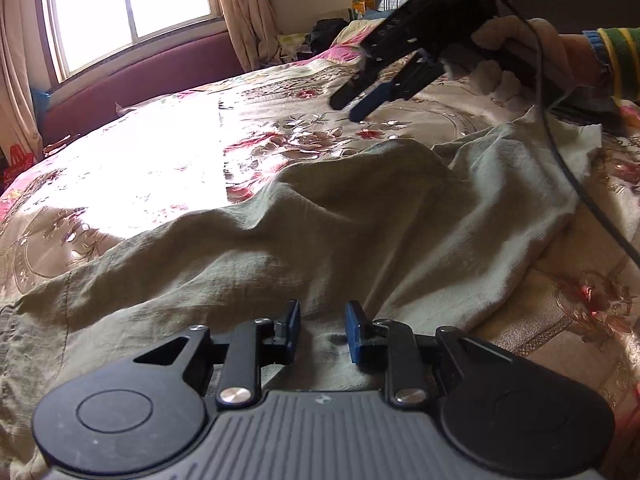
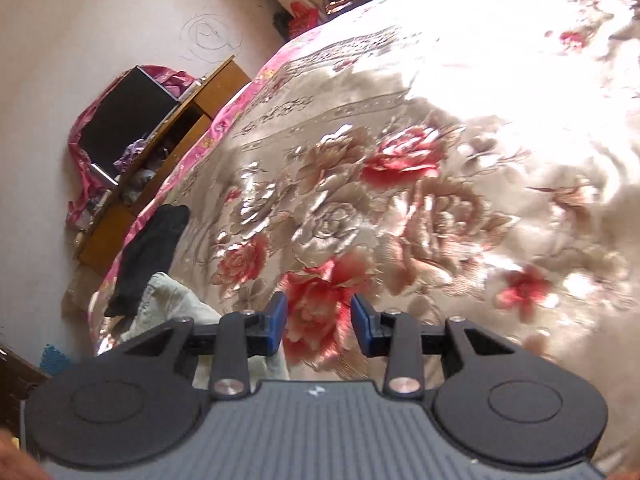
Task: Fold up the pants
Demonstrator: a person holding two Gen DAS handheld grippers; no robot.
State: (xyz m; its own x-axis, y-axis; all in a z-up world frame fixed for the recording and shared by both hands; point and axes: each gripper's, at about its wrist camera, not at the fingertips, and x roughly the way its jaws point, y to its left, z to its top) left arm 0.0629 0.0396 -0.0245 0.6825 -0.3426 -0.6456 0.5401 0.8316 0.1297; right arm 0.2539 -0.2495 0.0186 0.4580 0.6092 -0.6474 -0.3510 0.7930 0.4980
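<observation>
Olive-green pants (image 1: 320,232) lie rumpled across the floral bedspread (image 1: 160,152), one end reaching toward the right. My left gripper (image 1: 322,330) is open and empty, low over the near part of the pants. My right gripper (image 1: 356,100) shows in the left wrist view, held in a hand above the bedspread beyond the pants, jaws apart and empty. In the right wrist view the right gripper (image 2: 319,322) is open over the flowered bedspread (image 2: 400,200), and a pale corner of the pants (image 2: 168,300) shows at lower left.
A black garment (image 2: 148,256) lies at the bed's edge. A wooden cabinet (image 2: 160,160) with a dark box stands beside the bed. A window (image 1: 128,4), curtains and a maroon bench lie beyond the bed. A black cable (image 1: 568,168) hangs across the pants.
</observation>
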